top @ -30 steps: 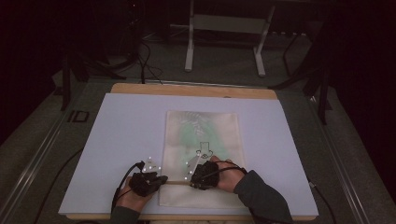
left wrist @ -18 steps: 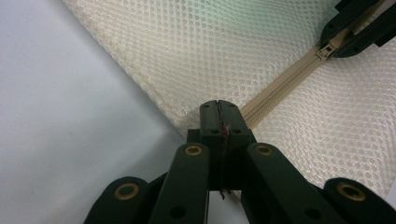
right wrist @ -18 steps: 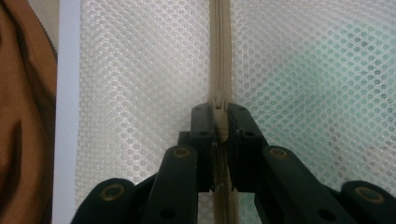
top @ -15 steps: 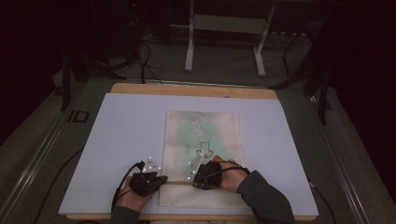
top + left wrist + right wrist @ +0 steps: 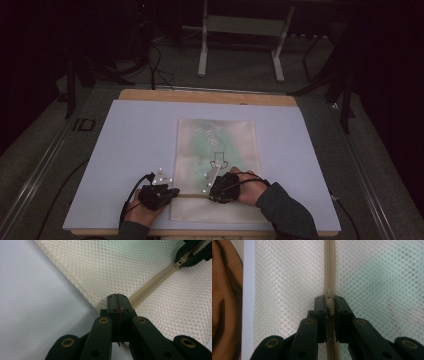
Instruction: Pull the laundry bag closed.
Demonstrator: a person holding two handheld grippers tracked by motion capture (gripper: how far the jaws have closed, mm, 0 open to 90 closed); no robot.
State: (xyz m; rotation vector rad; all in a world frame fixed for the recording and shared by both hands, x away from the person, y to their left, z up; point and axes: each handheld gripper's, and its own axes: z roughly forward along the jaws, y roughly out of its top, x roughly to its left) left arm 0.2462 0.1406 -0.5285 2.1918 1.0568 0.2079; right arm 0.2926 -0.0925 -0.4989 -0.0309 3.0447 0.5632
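Observation:
A cream mesh bag [image 5: 215,145] lies flat on the white table top [image 5: 125,140], with something green showing faintly through it. Its beige zipper [image 5: 150,285] runs across the bag's near end. My left gripper [image 5: 169,193] is shut on the bag's left edge where the zipper ends, its jaws [image 5: 117,296] pressed together over the fabric. My right gripper [image 5: 214,192] is shut on the zipper pull [image 5: 329,306], a short way along the zipper [image 5: 329,265] from the left one. In the left gripper view, the right gripper [image 5: 192,252] shows at the top right, over the pull [image 5: 178,263].
The white top lies on a wooden table whose edge [image 5: 210,96] shows at the far side and beside the bag [image 5: 224,302]. A metal stand [image 5: 240,30] and cables are on the dark floor beyond. Both forearms come in from the near edge.

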